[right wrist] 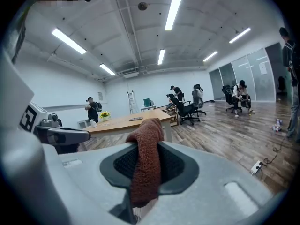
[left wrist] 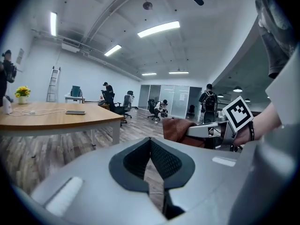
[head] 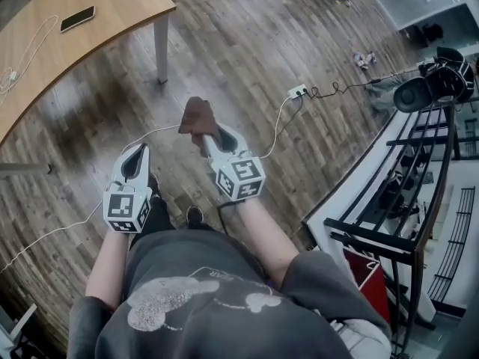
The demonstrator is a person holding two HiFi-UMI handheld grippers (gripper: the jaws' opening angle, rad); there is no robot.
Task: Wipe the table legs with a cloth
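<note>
Your right gripper (head: 205, 137) sits just right of centre in the head view, and its fingers (right wrist: 177, 165) are pinching the cloth (right wrist: 146, 163). The brown cloth stands up out of the fingertips and folds over at the top. A short end hangs below the pads in the right gripper view.

Your left gripper (head: 138, 152) is lower left of centre, just beside the right one but apart from it. Its fingers (left wrist: 133, 161) are pressed together at the tips with nothing between them. Only floor shows through the slit lower down.

You hold both grippers over the wood floor (head: 247, 51), above your shoe (head: 194, 216). The counter (head: 97, 51) fills the upper left corner of the head view, well apart from the cloth. Its grey leg (head: 162, 45) comes down from the near corner to the floor at upper centre, and the cloth is not touching it. At the left edge a grey bar (head: 26, 168) may be another leg, though too little of it shows to be sure. On the counter lie a phone (head: 77, 19) and a white cable (head: 30, 47).

A power strip (head: 298, 91) lies on the floor upper right of centre, its white cord running toward the grippers. A black railing (head: 419, 170) fills the right side of the frame.
</note>
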